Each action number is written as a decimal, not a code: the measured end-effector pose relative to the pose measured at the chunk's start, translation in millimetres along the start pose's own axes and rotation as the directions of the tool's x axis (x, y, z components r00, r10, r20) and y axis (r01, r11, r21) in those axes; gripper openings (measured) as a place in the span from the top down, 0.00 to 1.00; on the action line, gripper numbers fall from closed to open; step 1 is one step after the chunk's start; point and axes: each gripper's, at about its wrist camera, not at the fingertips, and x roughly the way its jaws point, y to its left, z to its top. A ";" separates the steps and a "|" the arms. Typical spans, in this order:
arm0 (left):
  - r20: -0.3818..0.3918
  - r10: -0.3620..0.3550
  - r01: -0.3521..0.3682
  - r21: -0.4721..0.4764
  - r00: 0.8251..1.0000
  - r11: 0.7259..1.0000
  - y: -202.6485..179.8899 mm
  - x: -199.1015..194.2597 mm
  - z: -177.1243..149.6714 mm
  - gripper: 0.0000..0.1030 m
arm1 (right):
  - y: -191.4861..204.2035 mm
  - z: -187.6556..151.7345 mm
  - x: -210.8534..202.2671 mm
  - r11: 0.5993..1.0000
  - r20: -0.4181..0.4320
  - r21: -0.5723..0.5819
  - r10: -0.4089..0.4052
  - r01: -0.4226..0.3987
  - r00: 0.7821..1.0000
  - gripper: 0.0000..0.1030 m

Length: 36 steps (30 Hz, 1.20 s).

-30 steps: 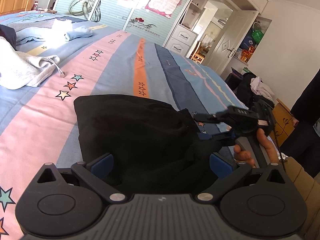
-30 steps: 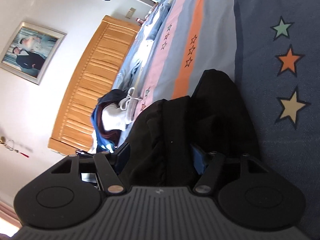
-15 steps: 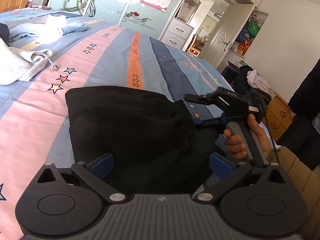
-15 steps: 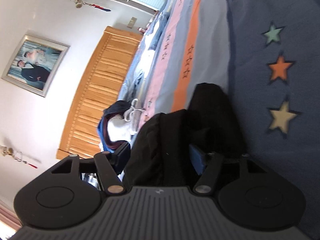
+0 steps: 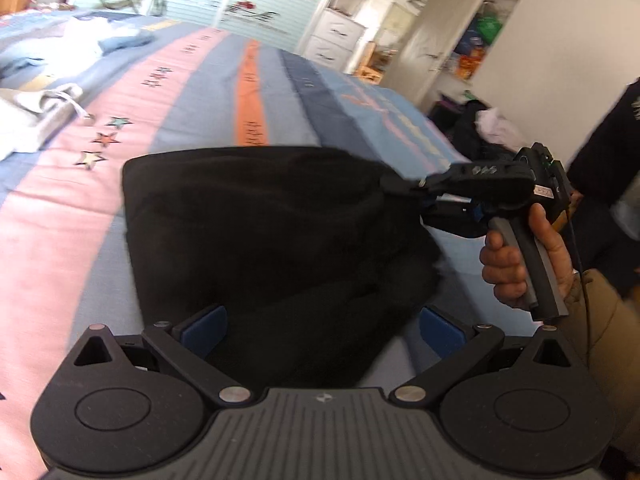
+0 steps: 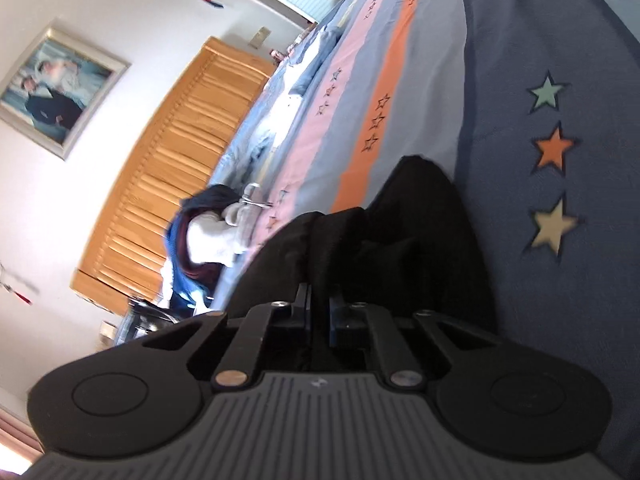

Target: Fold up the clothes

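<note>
A black garment (image 5: 260, 216) lies partly folded on the striped bedspread (image 5: 248, 80). My left gripper (image 5: 322, 330) stands open, its blue pads wide apart over the garment's near edge. In the left wrist view my right gripper (image 5: 404, 186), held in a hand (image 5: 508, 256), meets the garment's right edge. The right wrist view shows that gripper (image 6: 319, 314) shut on a fold of the black garment (image 6: 404, 240), its blue pads almost together.
A pale grey garment with drawstrings (image 5: 36, 116) and other clothes lie at the far left of the bed. A wooden headboard (image 6: 168, 168) stands behind a clothes pile (image 6: 208, 240). A person in dark clothes (image 5: 608, 136) stands at the right, near a wardrobe door (image 5: 436, 36).
My right gripper has gone from open to shut, pinching the black garment's edge. Both grippers have shifted slightly, and the left one stays open.
</note>
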 end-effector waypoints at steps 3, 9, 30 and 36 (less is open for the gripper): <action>-0.001 -0.104 0.104 0.005 0.995 0.995 2.5 -9.5 1.5 0.01 | 21.0 -10.8 -25.6 0.998 0.032 -0.014 0.056 -0.055 0.998 0.93; 0.024 -0.087 0.087 -0.036 0.996 0.996 13.1 -3.3 6.7 0.01 | -27.6 -6.8 -9.2 0.987 0.007 0.077 -0.142 0.141 0.990 0.91; -0.164 -0.106 0.119 0.072 0.981 0.990 -3.0 26.2 -30.9 0.01 | 16.0 -105.8 -10.5 0.957 -0.038 0.073 -0.280 0.282 0.959 1.00; -0.081 -0.149 0.152 0.030 0.985 0.988 -0.1 -7.9 -27.7 0.01 | 56.7 -103.4 -26.2 0.949 0.015 0.003 -0.315 0.315 0.949 0.90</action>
